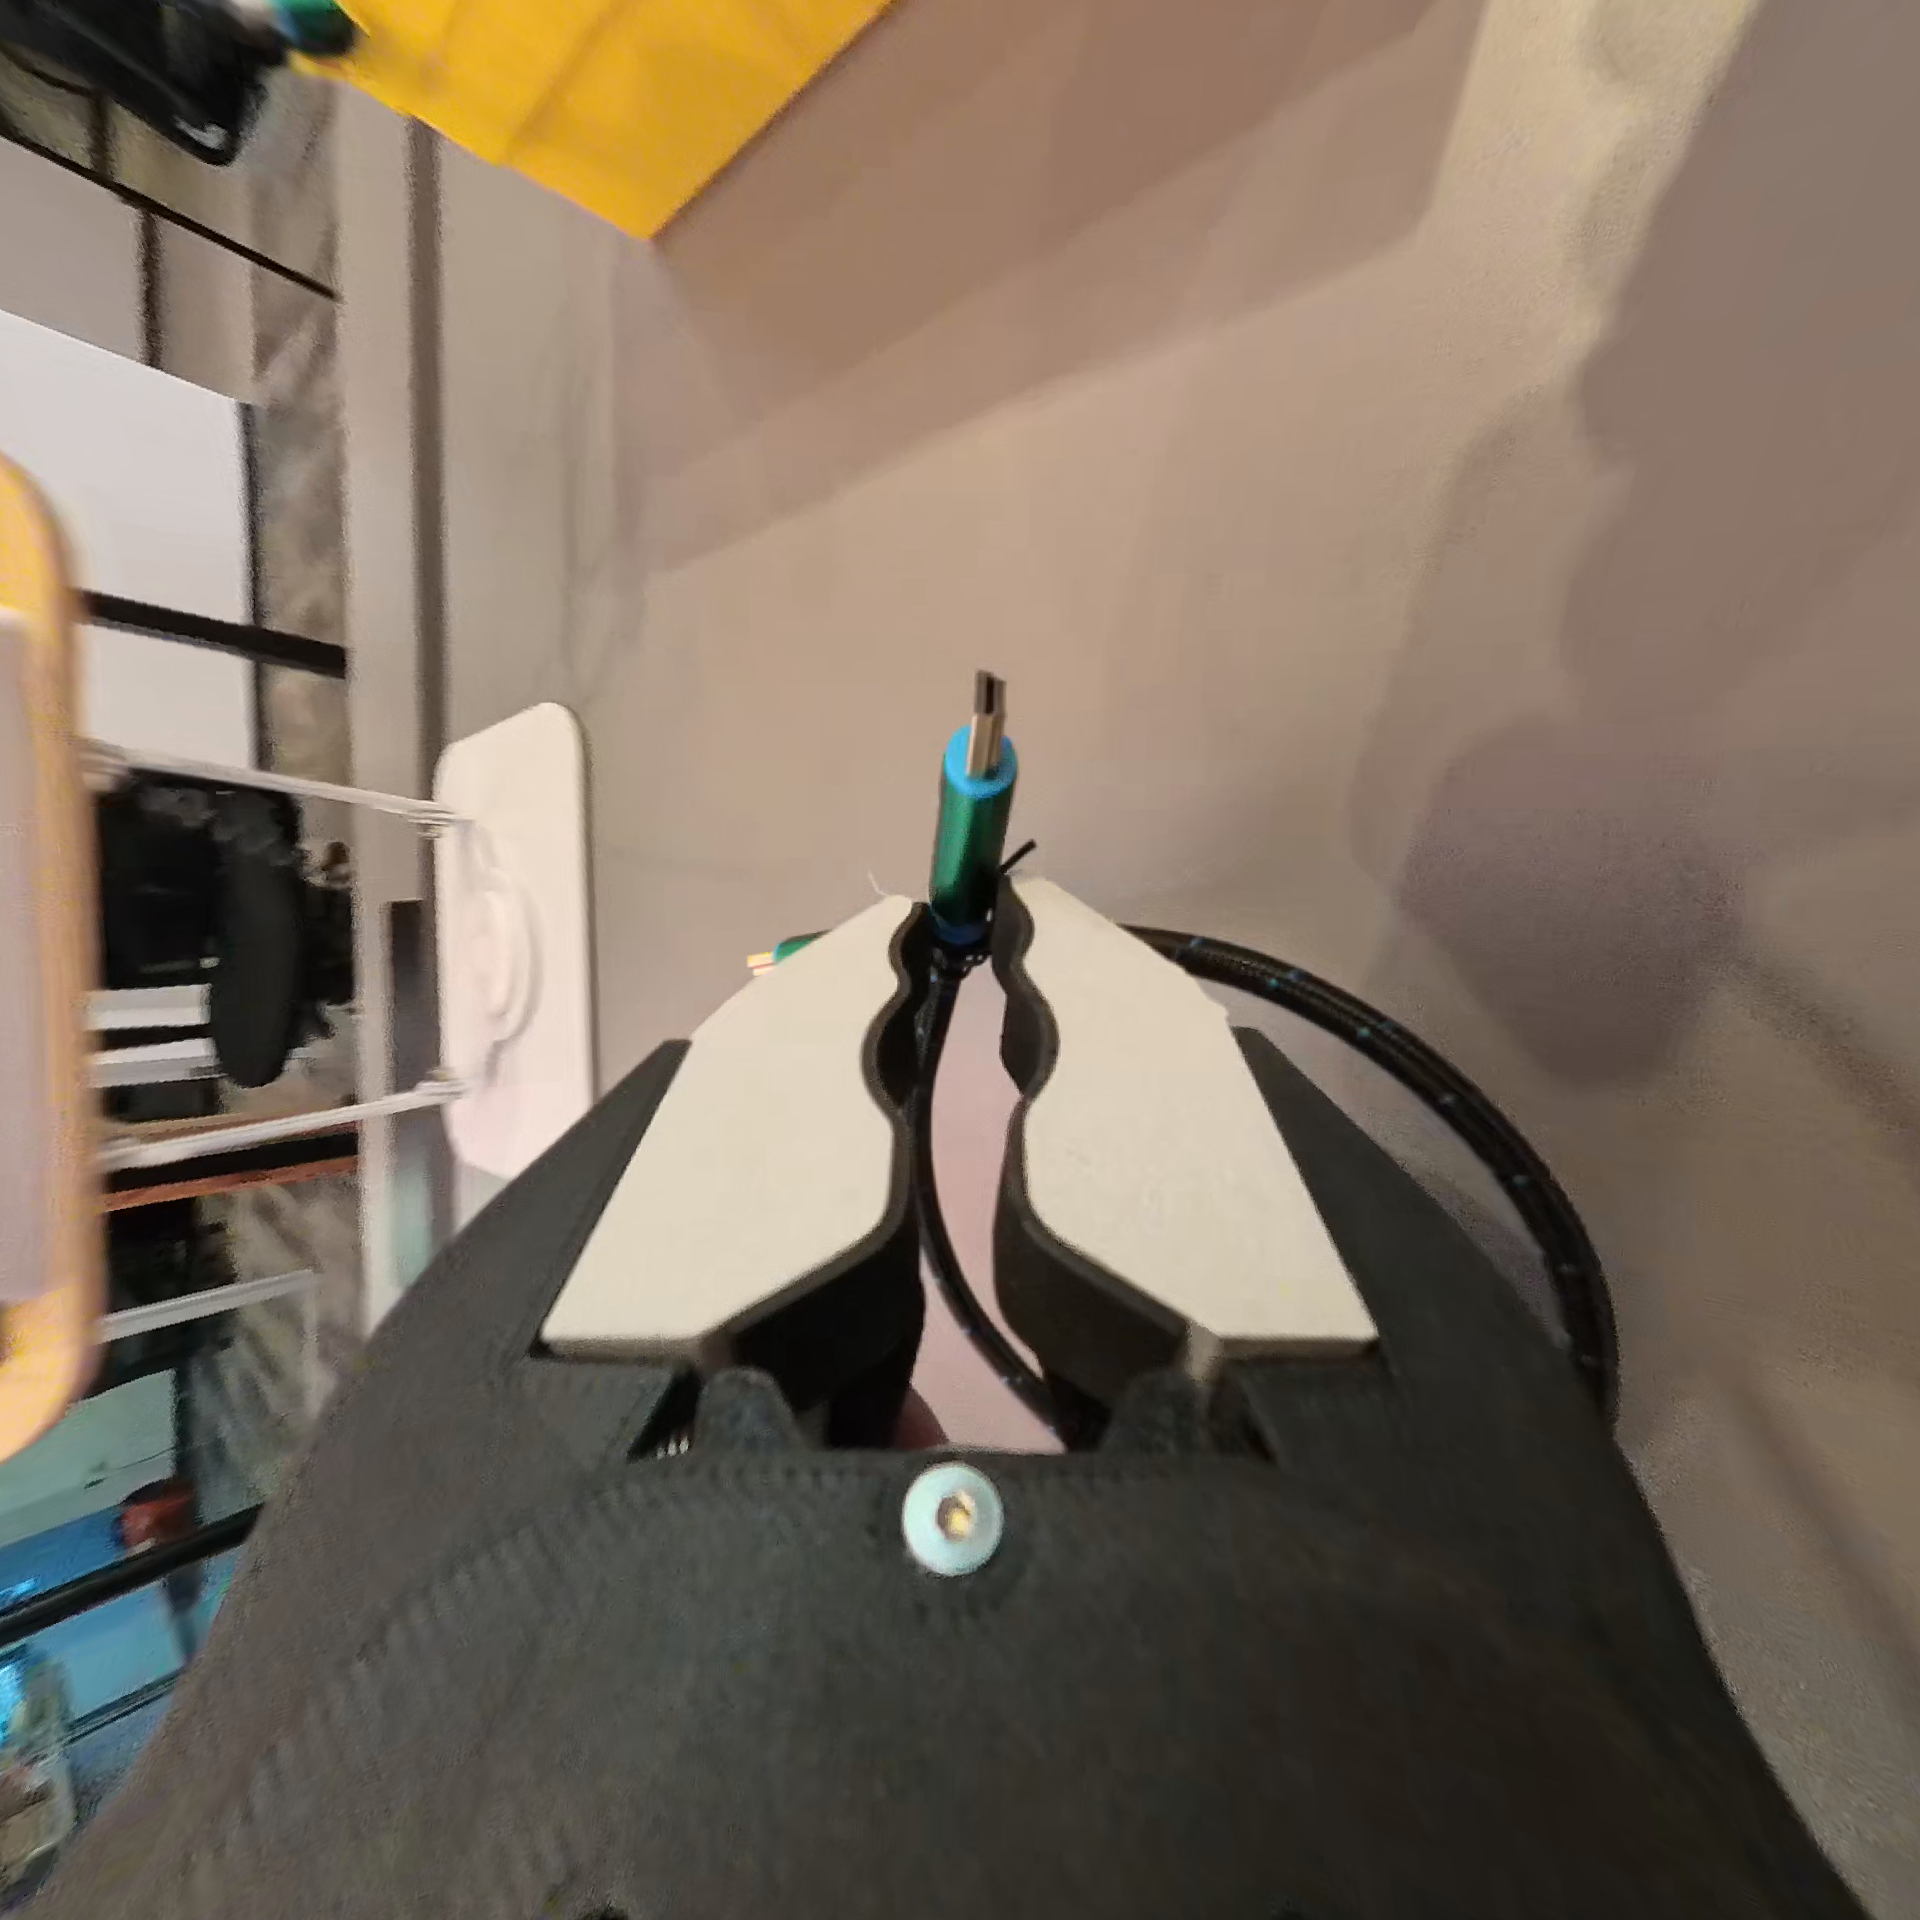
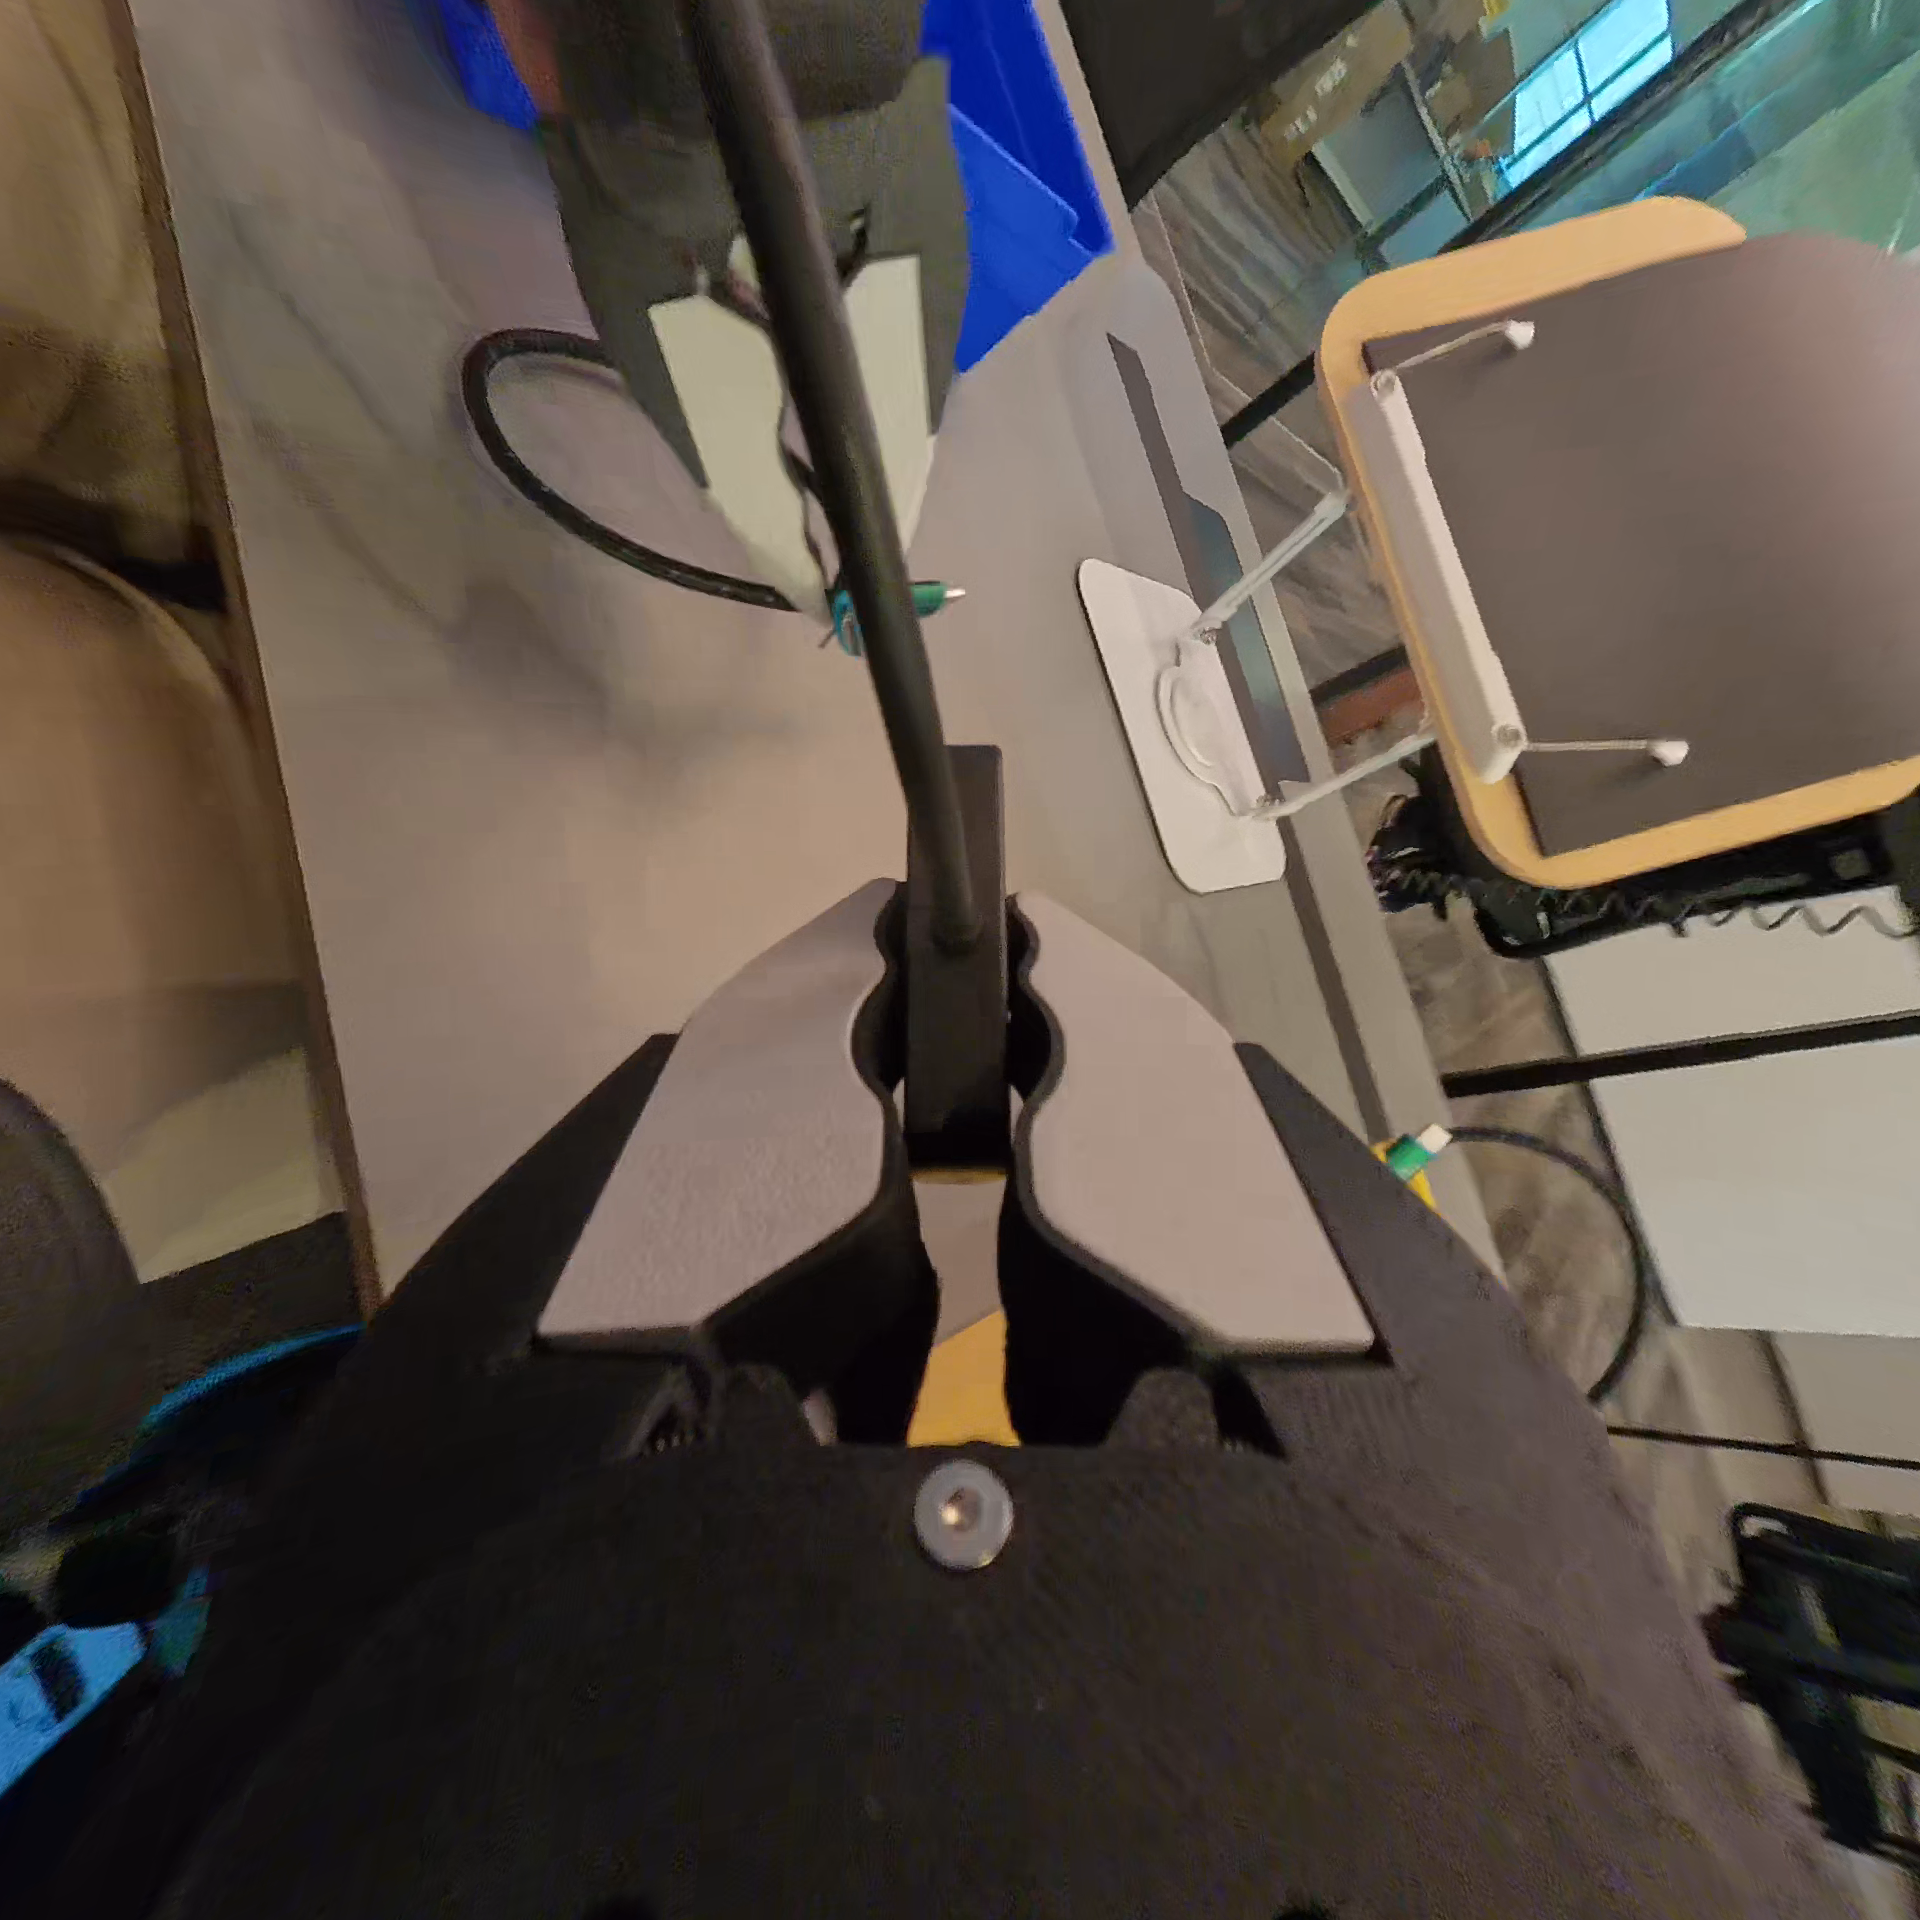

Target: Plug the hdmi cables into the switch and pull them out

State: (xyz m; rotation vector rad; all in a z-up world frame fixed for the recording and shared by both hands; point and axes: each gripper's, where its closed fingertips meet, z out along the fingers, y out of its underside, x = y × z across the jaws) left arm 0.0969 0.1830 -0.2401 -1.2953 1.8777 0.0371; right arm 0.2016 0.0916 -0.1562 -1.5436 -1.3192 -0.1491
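Green plug (image 1: pixel 966 831) clamped in my left gripper (image 1: pixel 961 914), tip at 12 o'clock. Right gripper (image 2: pixel 954 935) clamped on black switch (image 2: pixel 956 997). I'd square plug to port, then push straight.

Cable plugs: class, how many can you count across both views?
2. A green plug sticks out beyond the left gripper's fingers; a black plug sits between the right gripper's fingers. Others may be hidden.

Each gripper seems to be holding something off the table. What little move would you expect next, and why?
Probably bring the two together. The left gripper is shut on a green plug whose bare metal tip points forward into open air, plugged into nothing. The right gripper is shut on a black block with a thick black cable, likely the switch. They are apart, so lining the tip up with a port looks next.
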